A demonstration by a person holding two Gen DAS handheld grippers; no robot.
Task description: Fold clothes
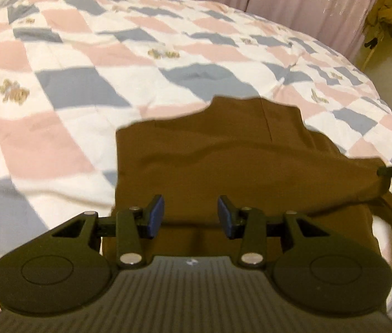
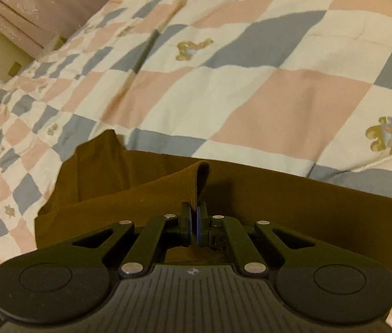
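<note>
Lying rumpled on checked quilt [image 1: 57, 88], brown garment [image 1: 223, 161], right tongs [image 2: 194, 222] pinching corner

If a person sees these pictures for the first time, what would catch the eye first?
Probably the brown garment, dark against the pink, blue and white checked quilt it lies on. Next, the right gripper, shut on a raised fold of it, while the left gripper hangs open above its near edge.

No legible text or labels.
</note>
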